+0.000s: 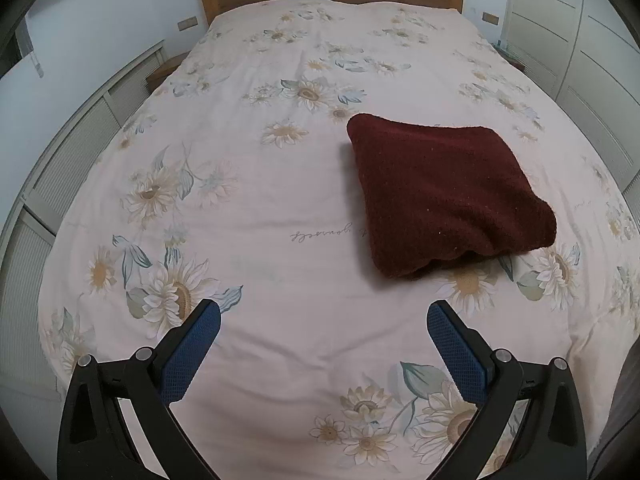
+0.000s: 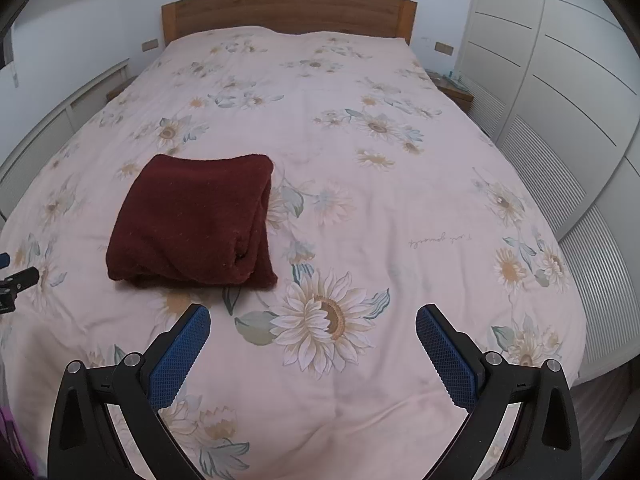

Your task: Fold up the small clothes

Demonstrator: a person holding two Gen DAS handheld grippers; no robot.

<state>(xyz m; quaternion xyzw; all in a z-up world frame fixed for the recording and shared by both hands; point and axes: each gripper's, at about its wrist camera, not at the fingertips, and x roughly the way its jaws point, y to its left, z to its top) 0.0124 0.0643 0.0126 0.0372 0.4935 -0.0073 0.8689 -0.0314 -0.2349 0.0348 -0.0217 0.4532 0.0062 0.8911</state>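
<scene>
A dark red fleecy garment [image 1: 444, 192] lies folded into a thick square on the bed's flowered cover [image 1: 280, 208]. In the left wrist view it is ahead and to the right of my left gripper [image 1: 322, 312], which is open, empty and held above the cover. In the right wrist view the same garment [image 2: 192, 220] lies ahead and to the left of my right gripper [image 2: 312, 316], also open and empty. Part of the left gripper shows at the left edge of the right wrist view [image 2: 12, 280].
The bed has a wooden headboard [image 2: 288, 10]. White slatted wardrobe doors [image 2: 568, 92] stand along the right side and a white slatted unit [image 1: 68, 168] along the left. A bedside table [image 2: 454, 88] sits by the right of the headboard.
</scene>
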